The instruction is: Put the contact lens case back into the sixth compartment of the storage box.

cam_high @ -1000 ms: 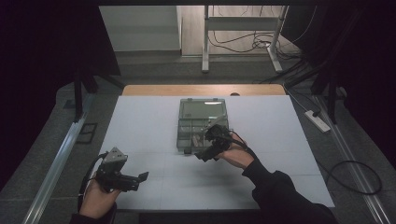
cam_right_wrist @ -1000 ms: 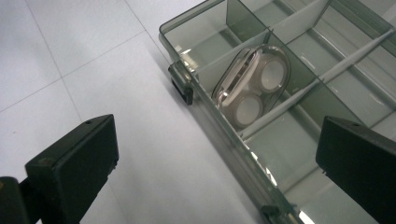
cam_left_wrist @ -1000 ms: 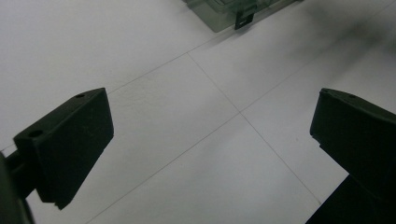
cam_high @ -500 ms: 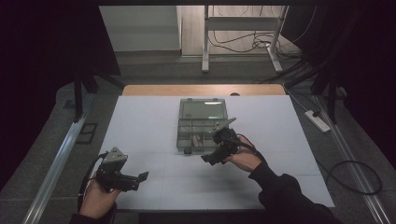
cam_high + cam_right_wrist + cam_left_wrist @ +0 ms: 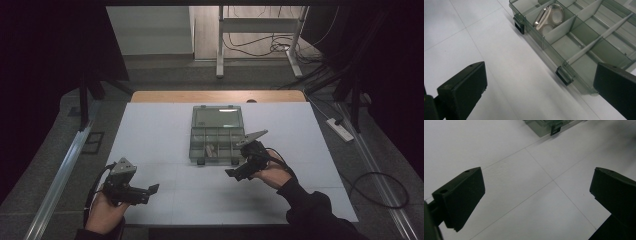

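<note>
A grey see-through compartment box point(image 5: 217, 134) stands open mid-table, its lid point(image 5: 218, 117) laid back on the far side. One front compartment holds a shiny metal clip-like piece point(image 5: 549, 16) point(image 5: 211, 150). My right gripper point(image 5: 236, 173) hovers open just right of the box's front corner, jaws pointing left along the front wall point(image 5: 554, 57) with its two black latches. My left gripper point(image 5: 152, 190) is open near the front left of the table, nothing between its jaws; the box corner point(image 5: 546, 127) lies far ahead of it.
The white table top point(image 5: 155, 135) has thin seam lines. A wooden strip point(image 5: 165, 96) runs along its far edge. Metal rails flank the table, and a power strip point(image 5: 340, 130) and cables lie on the floor at right.
My right gripper has drawn back from over the box's front compartments, moving right and toward the person, and is now off the box. The left gripper has stayed put.
</note>
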`<state>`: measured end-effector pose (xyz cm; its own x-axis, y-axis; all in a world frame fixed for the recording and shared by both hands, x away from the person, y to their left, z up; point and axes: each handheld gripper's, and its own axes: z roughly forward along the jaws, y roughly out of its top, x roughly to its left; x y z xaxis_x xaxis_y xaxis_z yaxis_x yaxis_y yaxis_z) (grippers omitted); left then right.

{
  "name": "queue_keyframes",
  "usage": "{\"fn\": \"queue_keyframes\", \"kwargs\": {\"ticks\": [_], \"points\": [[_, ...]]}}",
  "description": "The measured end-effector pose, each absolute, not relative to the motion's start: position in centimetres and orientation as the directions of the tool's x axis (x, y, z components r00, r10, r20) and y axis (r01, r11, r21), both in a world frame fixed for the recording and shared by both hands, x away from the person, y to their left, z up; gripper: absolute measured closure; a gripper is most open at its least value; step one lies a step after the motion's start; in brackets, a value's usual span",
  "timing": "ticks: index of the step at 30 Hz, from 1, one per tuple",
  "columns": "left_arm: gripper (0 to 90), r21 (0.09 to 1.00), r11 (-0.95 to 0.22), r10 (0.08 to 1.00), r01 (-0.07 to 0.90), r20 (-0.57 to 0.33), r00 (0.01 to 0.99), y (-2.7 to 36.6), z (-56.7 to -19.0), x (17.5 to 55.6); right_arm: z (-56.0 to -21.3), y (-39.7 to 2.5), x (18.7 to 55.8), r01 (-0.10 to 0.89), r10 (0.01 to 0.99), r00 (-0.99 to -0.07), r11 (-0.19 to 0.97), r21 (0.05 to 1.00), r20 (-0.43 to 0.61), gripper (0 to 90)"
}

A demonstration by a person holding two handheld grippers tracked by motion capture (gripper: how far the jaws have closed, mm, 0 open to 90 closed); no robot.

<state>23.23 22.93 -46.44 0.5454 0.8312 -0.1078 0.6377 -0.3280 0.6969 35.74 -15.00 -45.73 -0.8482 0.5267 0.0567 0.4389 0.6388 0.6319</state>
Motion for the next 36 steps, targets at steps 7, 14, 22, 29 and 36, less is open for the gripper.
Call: {"fn": "queue_keyframes", "kwargs": {"ticks": [7, 14, 22, 29, 36], "points": [[0.4, 0.697, -0.329, 0.831, 0.637, -0.107, 0.546, 22.9, -46.4, 23.2, -45.6, -16.3, 35.1, 0.454, 0.534, -0.842, 0.624, 0.636, 0.077, 0.0], [0.4, 0.697, -0.328, 0.831, 0.638, -0.108, 0.546, 22.9, -46.4, 23.2, -45.7, -17.6, 34.4, 0.466, 0.546, -0.834, 0.620, 0.631, 0.081, 0.0], [0.4, 0.696, -0.329, 0.831, 0.638, -0.107, 0.545, 22.9, -46.4, 23.2, -45.5, -19.3, 33.7, 0.480, 0.565, -0.821, 0.606, 0.635, 0.081, 0.0], [0.4, 0.696, -0.328, 0.832, 0.639, -0.108, 0.545, 22.9, -46.4, 23.2, -45.4, -20.8, 33.1, 0.491, 0.581, -0.809, 0.589, 0.642, 0.086, 0.0], [0.4, 0.696, -0.328, 0.832, 0.639, -0.108, 0.544, 22.9, -46.4, 23.2, -45.5, -22.2, 32.5, 0.500, 0.599, -0.797, 0.582, 0.641, 0.078, 0.0]]}}
